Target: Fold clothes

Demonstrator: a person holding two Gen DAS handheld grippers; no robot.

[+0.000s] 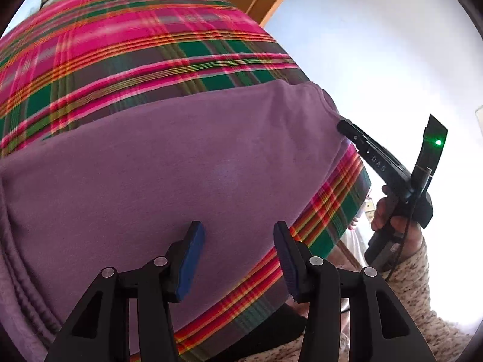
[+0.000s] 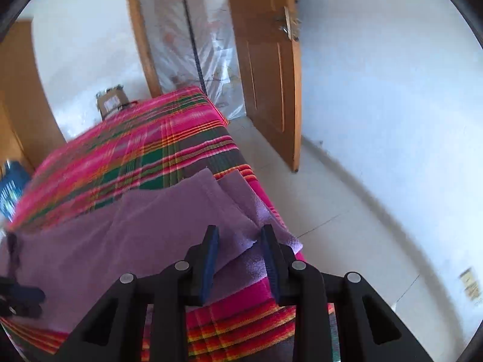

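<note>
Cloth is the whole job here: a purple garment lies spread on a plaid bedspread, its body flat ahead of the left gripper and its layered corner right at the tips of the right gripper.

To do this step well, I judge each gripper should catch one edge only. The right one faces several stacked purple layers between and just beyond its fingers, so it should close on the top fold alone and avoid pinching the bedspread beneath. The left one should settle on the hem nearest its tips before any lift, so both ends rise together and the fold lands straight.

The left gripper tilts steeply down over the garment, fingers wide apart with nothing between them; purple cloth lies under its left finger, plaid under its right. The right gripper slants down more gently, fingers narrower yet apart, with cloth lying in the gap but not visibly pressed. A hand in a speckled sleeve carries it at the bed's edge.
</note>
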